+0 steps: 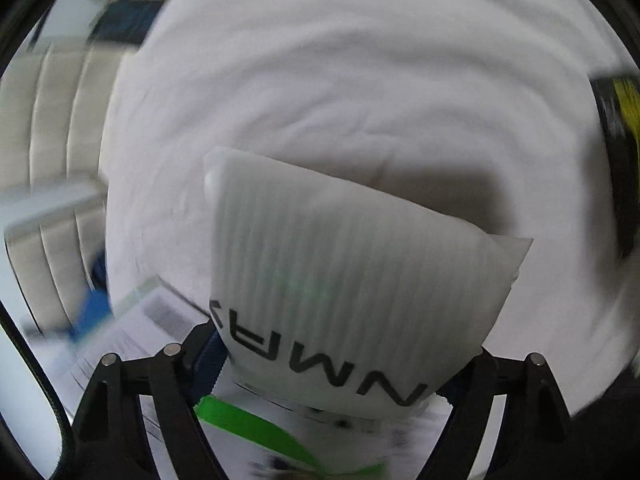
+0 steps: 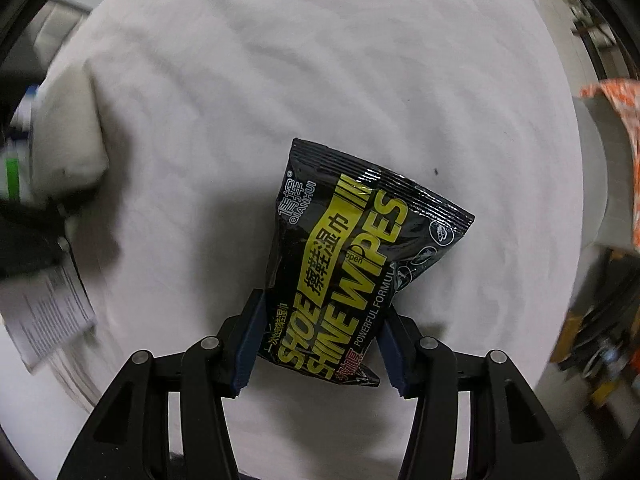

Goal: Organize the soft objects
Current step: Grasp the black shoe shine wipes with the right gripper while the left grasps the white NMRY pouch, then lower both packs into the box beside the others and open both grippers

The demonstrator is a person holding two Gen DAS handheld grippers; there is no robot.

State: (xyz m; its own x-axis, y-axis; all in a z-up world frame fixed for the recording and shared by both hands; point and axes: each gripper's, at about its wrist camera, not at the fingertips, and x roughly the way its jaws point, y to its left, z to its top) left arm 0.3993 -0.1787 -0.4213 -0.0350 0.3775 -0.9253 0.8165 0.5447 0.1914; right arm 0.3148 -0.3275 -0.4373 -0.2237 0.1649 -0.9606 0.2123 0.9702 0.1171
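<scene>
I hold both items aloft over the white cloth (image 2: 320, 60): left gripper (image 1: 332, 360) clamps the white pouch (image 1: 352, 280), right gripper (image 2: 320, 344) clamps the wipes pack (image 2: 352, 256). Next, I judge, comes placement.

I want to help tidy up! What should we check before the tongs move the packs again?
1. Right tongs hold the wipes pack: ok, pads press both its sides near the bottom end.
2. Left tongs hold the white pouch: ok, it sits clamped between the fingers, though the picture is blurry.
3. Wipes pack sealed: cannot tell.
4. White cloth ahead of the right tongs is bare: ok.
5. Packs apart from each other: ok, each shows only at the edge of the other view.
6. Where the packs should go: cannot tell, no bin shows.
</scene>
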